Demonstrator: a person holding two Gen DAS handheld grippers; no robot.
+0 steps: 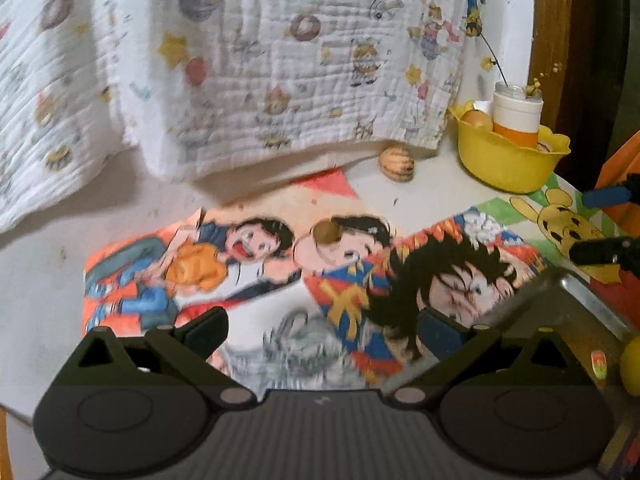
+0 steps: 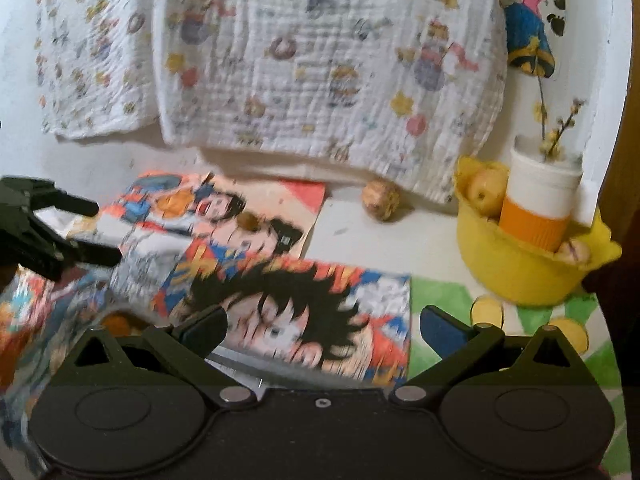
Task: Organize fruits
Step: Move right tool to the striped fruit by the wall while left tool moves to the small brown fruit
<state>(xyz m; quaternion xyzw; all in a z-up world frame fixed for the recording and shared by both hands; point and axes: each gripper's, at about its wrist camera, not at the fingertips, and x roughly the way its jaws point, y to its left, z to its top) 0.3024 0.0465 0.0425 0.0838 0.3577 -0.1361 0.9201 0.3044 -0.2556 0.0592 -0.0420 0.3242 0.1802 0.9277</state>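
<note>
**Both grippers empty over the cartoon posters**

The left gripper (image 1: 322, 330) and right gripper (image 2: 324, 326) hover with jaws wide apart, holding nothing. The yellow bowl (image 2: 516, 276) holds a pale fruit (image 2: 486, 192) beside an orange-and-white cup (image 2: 540, 200). Left of the bowl, a striped fruit (image 2: 381, 200) sits half under the hanging cloth (image 2: 320, 60); a small brown fruit (image 1: 326, 231) lies further left on the posters (image 2: 320, 300), blurred.

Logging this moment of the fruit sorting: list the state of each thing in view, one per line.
Left gripper: open, empty.
Right gripper: open, empty.
Yellow scalloped plastic bowl: upright, holding fruit and a cup.
White-and-orange cup: upright in the bowl, twigs inside.
Striped round tan fruit: loose on table beside blanket edge.
Small brown fruit: loose on poster.
</note>
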